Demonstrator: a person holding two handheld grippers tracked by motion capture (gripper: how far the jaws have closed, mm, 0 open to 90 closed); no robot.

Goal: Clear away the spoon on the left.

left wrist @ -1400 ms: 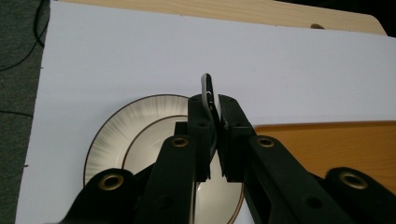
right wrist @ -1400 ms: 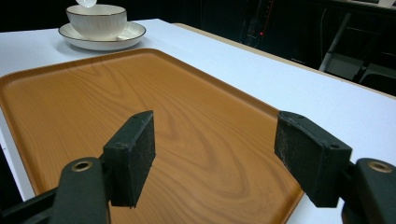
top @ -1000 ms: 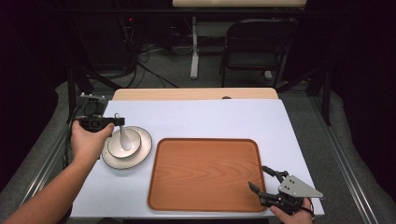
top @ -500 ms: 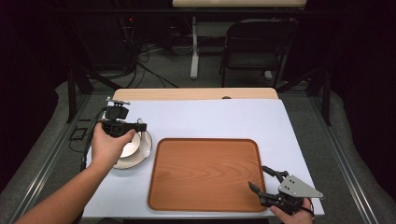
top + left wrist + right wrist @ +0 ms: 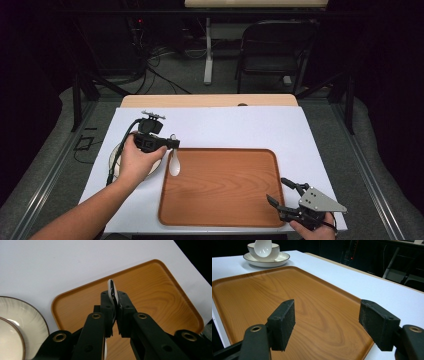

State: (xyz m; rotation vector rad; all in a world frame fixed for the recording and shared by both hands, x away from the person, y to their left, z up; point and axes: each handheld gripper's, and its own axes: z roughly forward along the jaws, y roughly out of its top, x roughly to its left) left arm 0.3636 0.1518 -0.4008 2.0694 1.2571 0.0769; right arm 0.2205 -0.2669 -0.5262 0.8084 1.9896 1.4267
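Holding a white spoon by its handle, the left gripper has travelled since the earlier frames from above the bowl toward the wooden tray, so that the spoon, which a second ago stood over the dishes, now hangs with its scoop down over the tray's near-left edge. In the left gripper view the jaws are pinched almost together on the thin handle, whose tip sticks up between the pads, with the tray below and the plate and bowl off to the left. The right gripper has not moved; it rests at the tray's near-right corner with its jaws spread wide and nothing between them, which its own view confirms, the two pads standing well apart over bare wood. The white bowl sits on the plate on the white table cover, just left of the tray; from the high view the hand and forearm hide most of these dishes. In the right gripper view the spoon's scoop shows in front of the bowl. Behind the table stand a dark chair and a tangle of cables on the floor.
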